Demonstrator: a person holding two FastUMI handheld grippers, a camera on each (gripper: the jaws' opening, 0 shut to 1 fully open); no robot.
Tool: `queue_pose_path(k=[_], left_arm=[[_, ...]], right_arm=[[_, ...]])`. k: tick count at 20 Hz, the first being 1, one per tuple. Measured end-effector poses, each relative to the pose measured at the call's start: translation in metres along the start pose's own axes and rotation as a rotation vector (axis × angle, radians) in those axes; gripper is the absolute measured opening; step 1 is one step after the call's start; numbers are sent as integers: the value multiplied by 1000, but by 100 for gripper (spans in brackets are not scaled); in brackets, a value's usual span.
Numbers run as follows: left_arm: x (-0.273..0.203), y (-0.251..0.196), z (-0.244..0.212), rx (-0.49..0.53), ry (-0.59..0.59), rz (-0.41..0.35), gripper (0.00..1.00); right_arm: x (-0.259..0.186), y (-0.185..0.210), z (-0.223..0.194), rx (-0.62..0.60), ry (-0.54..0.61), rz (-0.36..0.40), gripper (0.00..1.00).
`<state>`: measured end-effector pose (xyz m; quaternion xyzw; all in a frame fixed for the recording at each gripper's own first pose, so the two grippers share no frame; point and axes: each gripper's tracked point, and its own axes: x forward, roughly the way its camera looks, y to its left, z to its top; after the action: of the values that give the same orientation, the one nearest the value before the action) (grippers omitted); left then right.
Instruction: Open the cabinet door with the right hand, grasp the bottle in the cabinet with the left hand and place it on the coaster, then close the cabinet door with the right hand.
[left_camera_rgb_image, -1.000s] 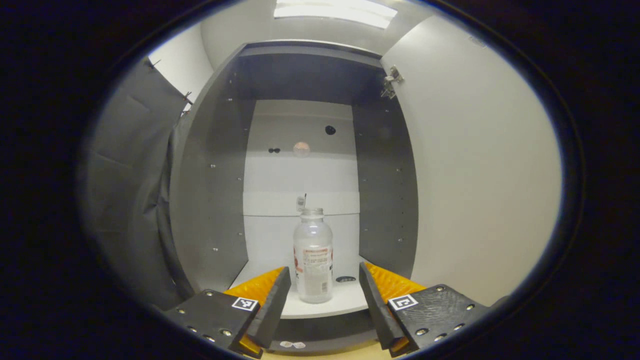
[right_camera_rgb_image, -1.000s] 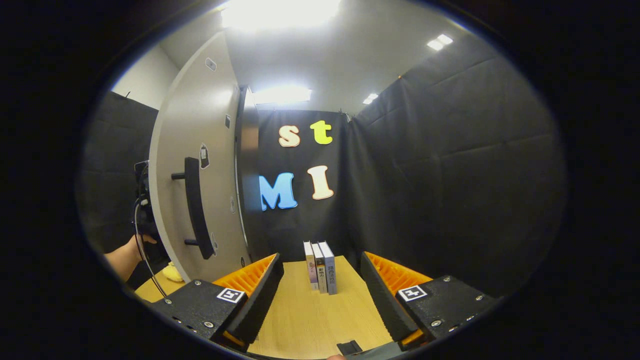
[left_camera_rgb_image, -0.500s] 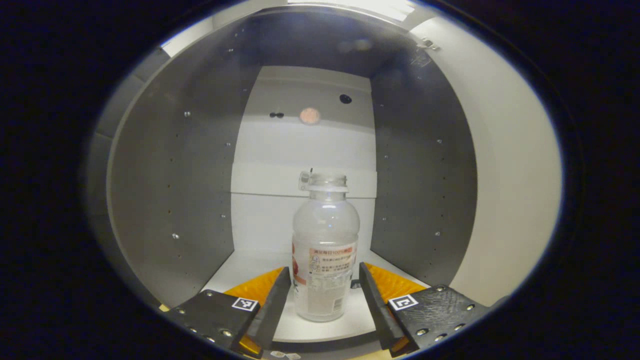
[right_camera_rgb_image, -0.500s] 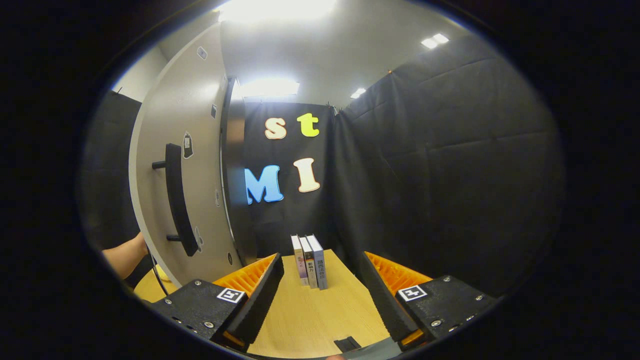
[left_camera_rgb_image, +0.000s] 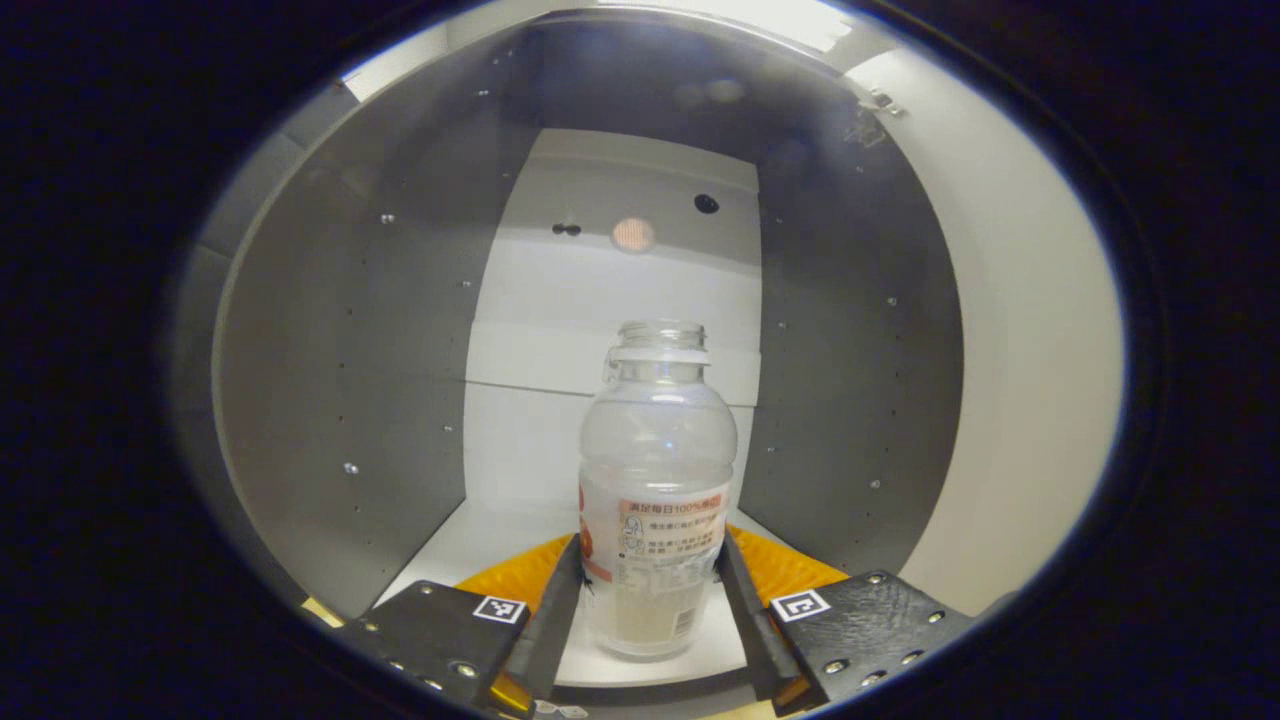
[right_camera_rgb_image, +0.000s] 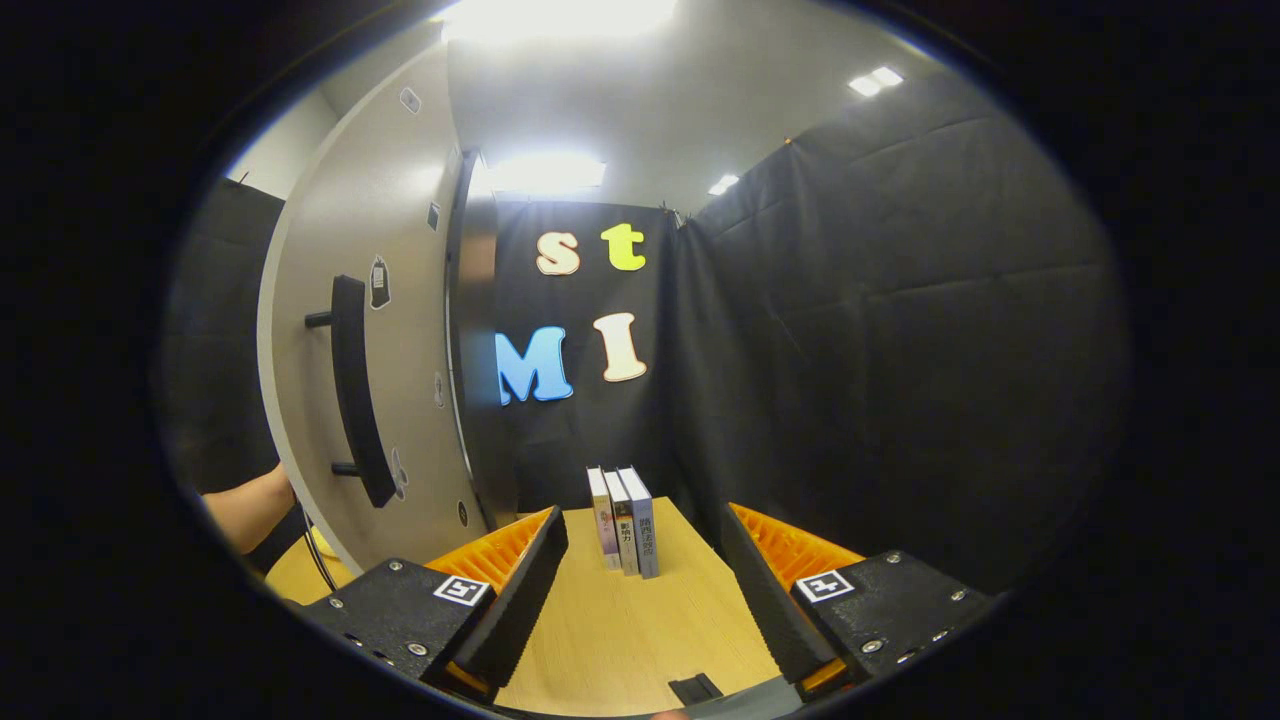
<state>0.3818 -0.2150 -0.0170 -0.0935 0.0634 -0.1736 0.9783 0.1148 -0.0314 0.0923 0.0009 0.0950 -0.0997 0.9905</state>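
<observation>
Over the last second the left tool (left_camera_rgb_image: 648, 600) had pushed into the open cabinet (left_camera_rgb_image: 340, 400) until the bottle (left_camera_rgb_image: 652, 500), upright on the shelf, stood between its wide fingers, not yet clamped. The right tool (right_camera_rgb_image: 640, 590) hung wide beside the door (right_camera_rgb_image: 400, 300).

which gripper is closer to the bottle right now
Left. The left gripper straddles the bottle inside the cabinet, a finger at each side. The right gripper is open over the wooden table, outside the open door.
</observation>
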Motion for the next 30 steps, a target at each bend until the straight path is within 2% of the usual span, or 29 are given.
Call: queue_pose_path(k=[1,2,3,6,7,8,11,12,14,15,17,18,20,27,29,30], left_arm=[[-10,1,6,2,-11,1,73],[-19,3,11,8,-17,1,80],[-28,5,16,14,-23,5,73],[-63,10,28,34,-47,20,73],[-73,10,31,47,-54,28,80],[-83,11,35,61,-61,36,73],[-113,13,39,84,-74,60,67],[-128,15,38,91,-79,67,73],[-151,19,40,109,-86,85,73],[-161,19,38,118,-88,92,67],[-179,20,38,130,-92,106,67],[-187,20,37,129,-89,112,73],[-196,21,34,123,-85,125,70],[-254,25,8,136,-74,162,80],[-266,26,0,135,-72,172,80],[-273,28,-3,131,-70,177,76]], right_arm=[[0,0,-1,-4,-1,8,95],[1,-1,0,-5,-3,17,95],[2,0,0,-3,-3,30,95],[7,3,1,8,-10,78,95],[10,3,-1,8,-9,92,95],[12,4,0,7,-10,104,95],[19,6,-2,5,-12,143,95],[21,7,-3,3,-11,154,95],[23,9,-5,-1,-10,174,95],[24,10,-6,0,-9,185,95],[24,12,-6,6,-13,205,95],[24,12,-6,8,-15,212,95],[23,11,-7,9,-17,220,95],[26,10,-18,28,-4,248,95],[28,10,-21,30,-4,249,95],[29,10,-21,31,-4,247,95]])
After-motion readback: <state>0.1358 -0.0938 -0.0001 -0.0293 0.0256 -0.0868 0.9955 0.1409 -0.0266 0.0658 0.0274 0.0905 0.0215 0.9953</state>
